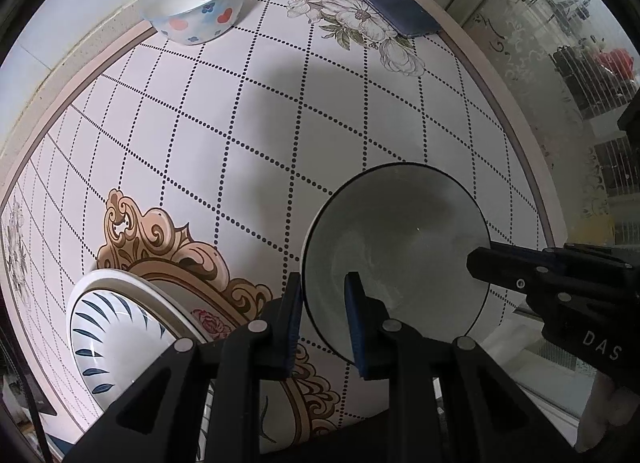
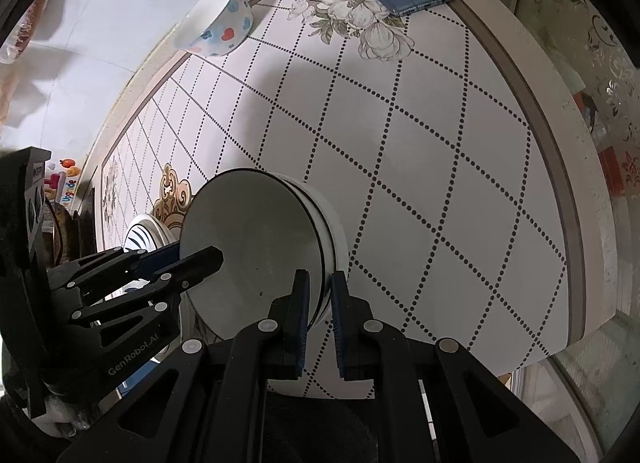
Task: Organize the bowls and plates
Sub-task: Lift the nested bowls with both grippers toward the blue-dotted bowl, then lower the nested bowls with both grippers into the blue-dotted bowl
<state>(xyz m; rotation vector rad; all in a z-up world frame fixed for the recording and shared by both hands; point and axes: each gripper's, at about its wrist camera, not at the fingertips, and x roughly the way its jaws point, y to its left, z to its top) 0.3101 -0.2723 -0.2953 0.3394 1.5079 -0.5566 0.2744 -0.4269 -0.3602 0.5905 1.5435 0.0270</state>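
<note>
- Grey round ceramic bowl (image 1: 396, 259) with a dark rim is hanging tilted above the patterned table (image 1: 280, 135).
- Left tongs (image 1: 326, 323) and right tongs (image 2: 320, 319) are each clenching its rim on opposite sides.

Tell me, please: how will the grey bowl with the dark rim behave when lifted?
The grey bowl looks glazed, so probably rigid, slippery, breakable. The left claw and right claw each pinch only its rim, so it might tilt.
</note>
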